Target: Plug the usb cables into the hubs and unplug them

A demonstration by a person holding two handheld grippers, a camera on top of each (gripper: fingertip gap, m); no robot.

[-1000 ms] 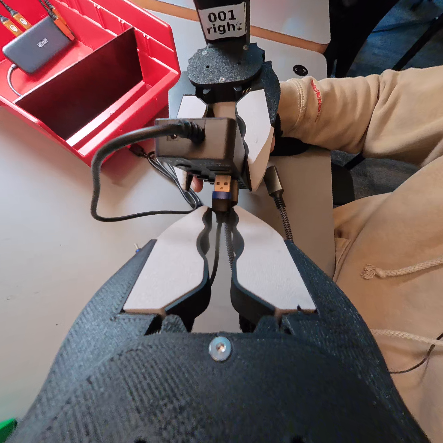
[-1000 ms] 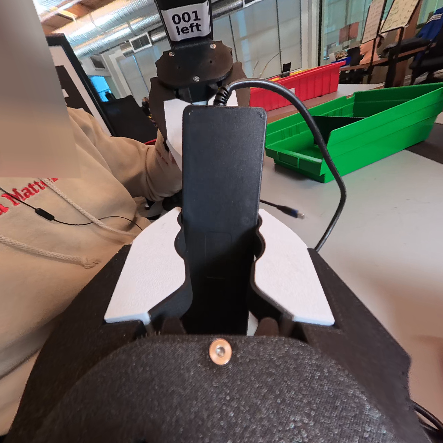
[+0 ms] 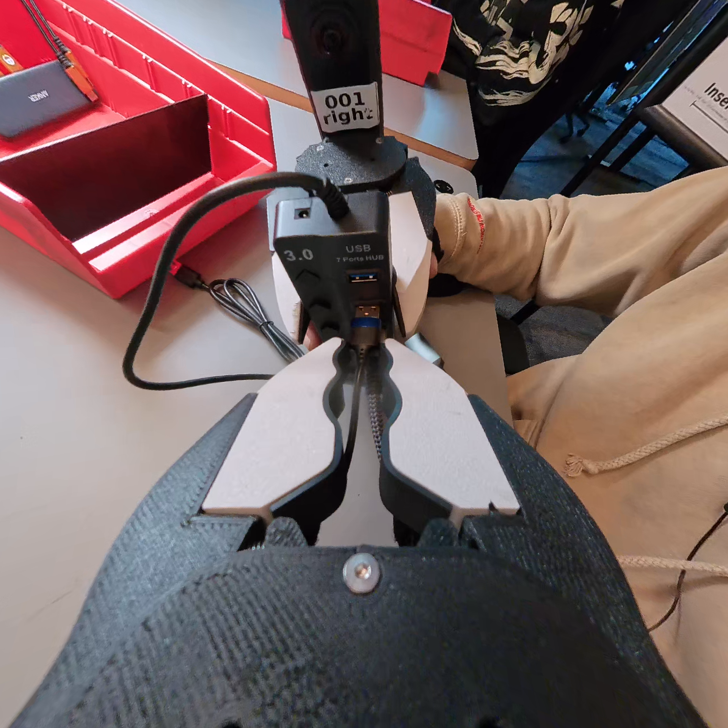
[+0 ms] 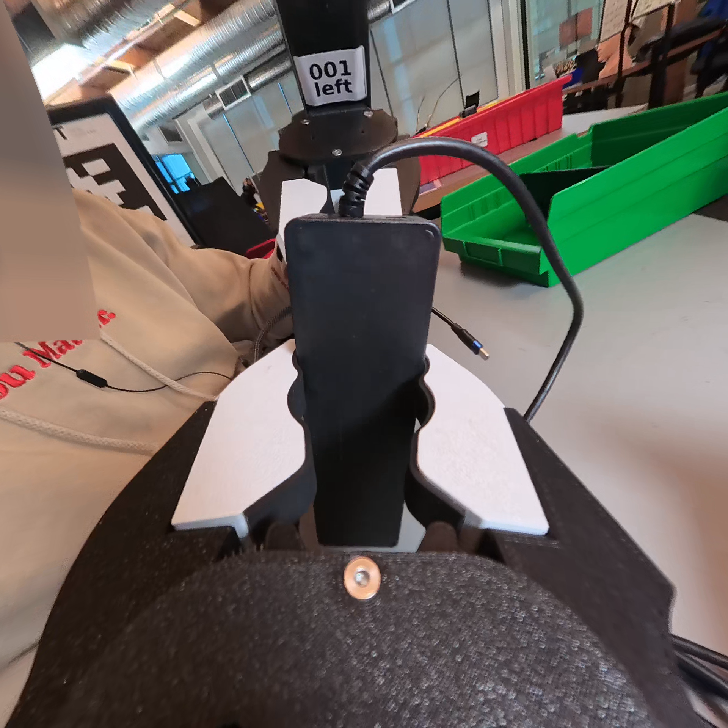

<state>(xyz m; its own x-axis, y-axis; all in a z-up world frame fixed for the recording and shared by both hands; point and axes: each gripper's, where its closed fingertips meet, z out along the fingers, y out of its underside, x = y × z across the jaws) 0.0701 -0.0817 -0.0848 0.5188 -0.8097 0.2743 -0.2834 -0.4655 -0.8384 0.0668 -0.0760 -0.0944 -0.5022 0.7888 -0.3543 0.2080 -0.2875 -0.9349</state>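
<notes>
A pale grey table (image 3: 59,413) in an open workshop with glass partitions is carrying a red bin (image 3: 130,185) ahead and to the left of the left tongs, and a green bin (image 4: 591,220) ahead and to the right of the right tongs. The right gripper (image 4: 360,378) is clamping a black USB hub (image 4: 360,354) lengthwise between its white fingers (image 4: 248,445), with the hub's thick black cord (image 4: 551,252) arching off its far end and dropping to the table on the right. Facing it, the left gripper (image 3: 360,348) is pinching a blue-collared USB plug (image 3: 366,325) at its fingertips, jaws drawn close around it, the plug's metal tip sitting at the second port down on the hub's face (image 3: 335,268). A braided cable (image 3: 374,421) and a thin black cable (image 3: 352,413) are trailing back between the left tongs' fingers. A loose cable with a blue-tipped plug (image 4: 470,346) is lying on the table just right of the hub. A second grey hub (image 3: 37,98) is resting in the red bin's far compartment. A beige sleeve (image 3: 551,244) is reaching in behind the right tongs.
</notes>
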